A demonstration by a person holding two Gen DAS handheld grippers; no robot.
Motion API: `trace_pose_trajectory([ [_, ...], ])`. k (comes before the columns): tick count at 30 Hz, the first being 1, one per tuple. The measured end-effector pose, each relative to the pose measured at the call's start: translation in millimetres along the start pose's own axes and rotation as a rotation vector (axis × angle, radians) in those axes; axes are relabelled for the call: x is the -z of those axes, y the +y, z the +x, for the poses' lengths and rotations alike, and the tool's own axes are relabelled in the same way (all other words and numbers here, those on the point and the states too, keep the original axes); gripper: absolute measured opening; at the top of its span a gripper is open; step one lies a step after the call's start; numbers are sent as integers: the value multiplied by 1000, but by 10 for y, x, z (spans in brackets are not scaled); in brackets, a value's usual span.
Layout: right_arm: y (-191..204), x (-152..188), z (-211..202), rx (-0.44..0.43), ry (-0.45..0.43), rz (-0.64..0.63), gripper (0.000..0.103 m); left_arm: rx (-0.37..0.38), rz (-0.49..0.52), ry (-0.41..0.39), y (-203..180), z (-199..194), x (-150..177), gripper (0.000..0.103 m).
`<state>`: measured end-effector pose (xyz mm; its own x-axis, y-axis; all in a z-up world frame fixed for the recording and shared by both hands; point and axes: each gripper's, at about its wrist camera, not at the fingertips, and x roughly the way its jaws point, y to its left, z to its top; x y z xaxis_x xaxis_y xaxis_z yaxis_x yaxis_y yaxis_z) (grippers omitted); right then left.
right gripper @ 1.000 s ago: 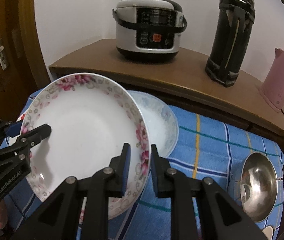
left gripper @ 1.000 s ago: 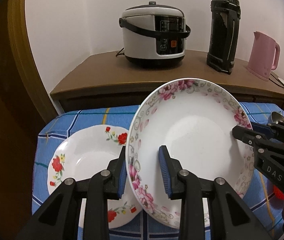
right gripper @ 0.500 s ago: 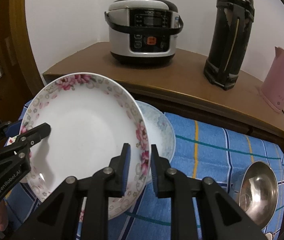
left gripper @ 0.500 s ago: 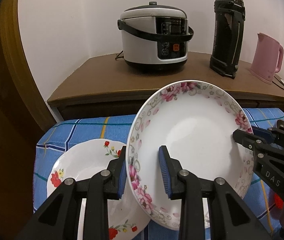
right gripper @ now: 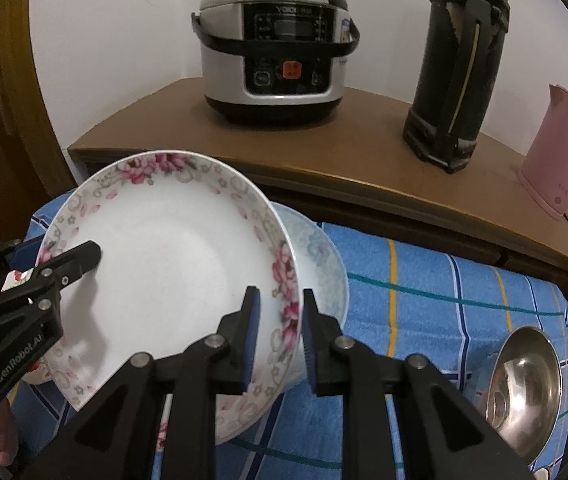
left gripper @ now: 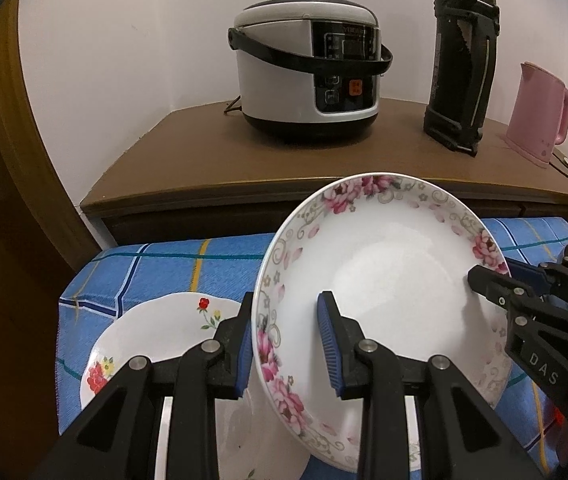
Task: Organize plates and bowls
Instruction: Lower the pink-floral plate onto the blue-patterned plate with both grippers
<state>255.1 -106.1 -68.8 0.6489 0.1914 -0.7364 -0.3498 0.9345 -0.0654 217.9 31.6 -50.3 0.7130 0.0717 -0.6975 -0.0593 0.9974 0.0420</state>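
The rice cooker (left gripper: 308, 68) stands on the sideboard (left gripper: 188, 156) behind the cloth-covered table (left gripper: 164, 264), flask (left gripper: 462, 60) to its right.

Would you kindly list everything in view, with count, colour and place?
pink-flowered plate: 1, white, held tilted above the cloth by both grippers
red-flowered plate: 1, white, on cloth, left
pale blue plate: 1, behind held plate
steel bowl: 1, silver, cloth's right end
cloth: 1, blue checked
rice cooker: 1, silver-black, on cabinet
flask: 1, black, on cabinet
kettle: 1, pink, on cabinet
cabinet: 1, brown
left gripper: black, shut on plate rim
right gripper: black, shut on opposite rim
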Motion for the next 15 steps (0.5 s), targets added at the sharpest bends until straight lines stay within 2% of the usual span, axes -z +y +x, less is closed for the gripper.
trace_pose_trajectory([
  [15,-23,-57,107,36,18,16,20,15,2,23,15,200,-89,33],
])
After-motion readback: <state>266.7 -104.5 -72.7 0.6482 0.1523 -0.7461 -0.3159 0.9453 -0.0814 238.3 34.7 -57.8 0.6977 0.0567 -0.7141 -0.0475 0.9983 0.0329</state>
